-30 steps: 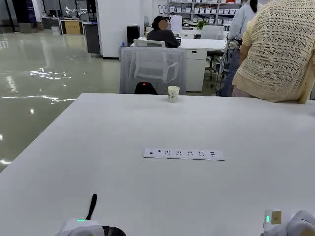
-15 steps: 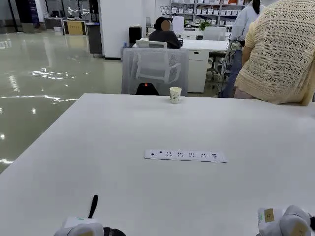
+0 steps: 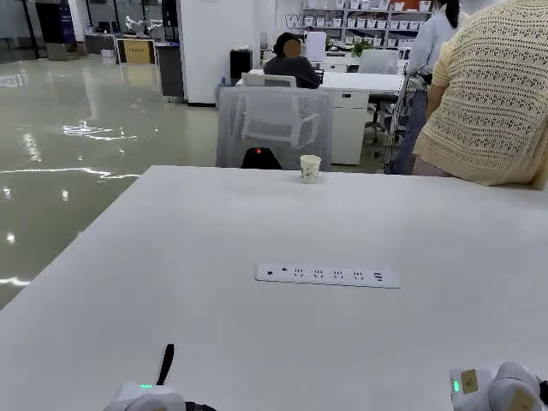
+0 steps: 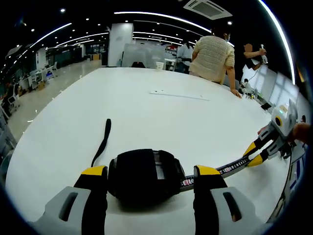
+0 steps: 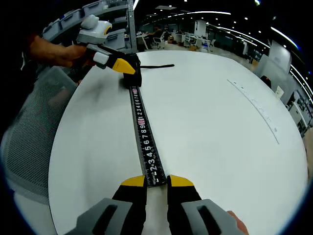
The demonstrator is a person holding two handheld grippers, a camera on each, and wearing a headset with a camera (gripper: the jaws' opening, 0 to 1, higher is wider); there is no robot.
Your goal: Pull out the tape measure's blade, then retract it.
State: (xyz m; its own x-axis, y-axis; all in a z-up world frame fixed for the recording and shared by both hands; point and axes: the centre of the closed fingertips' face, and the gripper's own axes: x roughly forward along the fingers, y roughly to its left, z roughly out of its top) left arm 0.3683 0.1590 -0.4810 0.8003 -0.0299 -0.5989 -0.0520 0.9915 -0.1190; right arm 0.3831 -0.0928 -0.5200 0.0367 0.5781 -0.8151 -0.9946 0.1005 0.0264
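Note the tape measure case (image 4: 139, 183) at bottom centre of the left gripper view, clamped on both sides between the jaws of the left gripper (image 4: 151, 170). In the right gripper view, trace the blade (image 5: 145, 139) from the case at upper left straight down to bottom centre, low along the surface (image 3: 257, 223), scale facing up. Confirm the right gripper (image 5: 156, 181) nearly closed, pinching the blade tip. Treat the blade's long axis as the line joining both grippers. With the blade already out, judge retraction to call for travel along that line toward the case, without sideways drift. Mind the surface edge near the blade's left side in that view. Expect open room elsewhere: power strip (image 3: 327, 275) well apart, strap (image 4: 101, 142) trailing beyond the case.
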